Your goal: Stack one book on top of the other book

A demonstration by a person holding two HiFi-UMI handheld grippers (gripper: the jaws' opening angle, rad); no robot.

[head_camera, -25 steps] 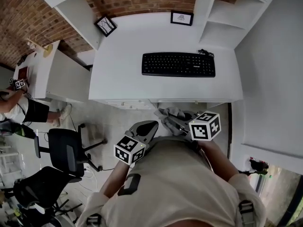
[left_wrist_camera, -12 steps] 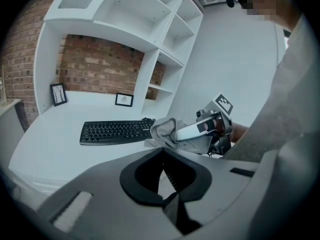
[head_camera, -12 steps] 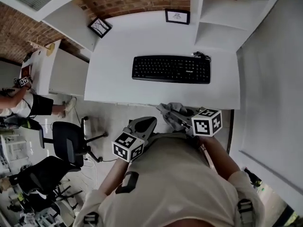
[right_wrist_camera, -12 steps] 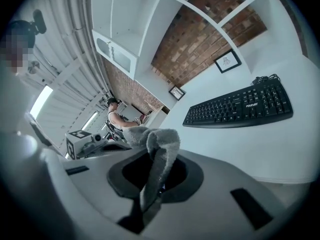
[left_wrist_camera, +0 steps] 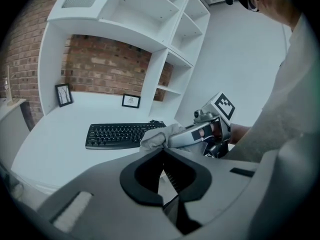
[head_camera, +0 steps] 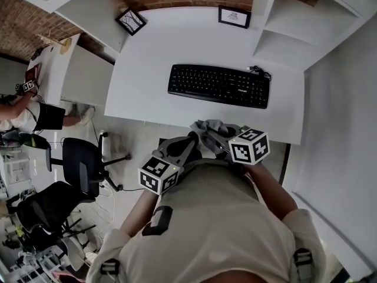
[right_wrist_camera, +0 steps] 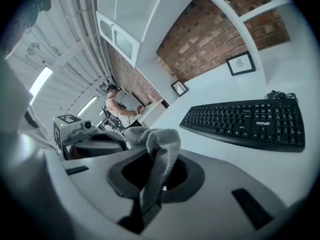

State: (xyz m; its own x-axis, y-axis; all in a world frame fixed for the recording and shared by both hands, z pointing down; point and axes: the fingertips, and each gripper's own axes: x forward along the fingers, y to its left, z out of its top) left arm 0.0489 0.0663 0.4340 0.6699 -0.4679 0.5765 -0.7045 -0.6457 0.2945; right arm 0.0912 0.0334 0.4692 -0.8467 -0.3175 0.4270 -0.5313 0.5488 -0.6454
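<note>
No book shows in any view. My right gripper [head_camera: 207,137] hangs just in front of the desk's near edge, shut on a grey cloth [head_camera: 210,127]. In the right gripper view the cloth [right_wrist_camera: 159,151] droops out from between the jaws of the right gripper [right_wrist_camera: 152,184]. My left gripper [head_camera: 189,139] is close beside it on the left, shut with nothing between its jaws. In the left gripper view the left gripper [left_wrist_camera: 163,158] points toward the right gripper [left_wrist_camera: 196,134] and the cloth [left_wrist_camera: 157,137].
A black keyboard [head_camera: 219,85] lies on the white desk [head_camera: 147,81]. Two small picture frames [head_camera: 131,21] [head_camera: 234,16] stand against the brick wall, and white shelves [head_camera: 288,22] rise at the right. Office chairs [head_camera: 79,170] and another person [head_camera: 23,117] are at the left.
Both grippers have risen toward the desk's near edge and come closer together. The cloth stays in the right gripper.
</note>
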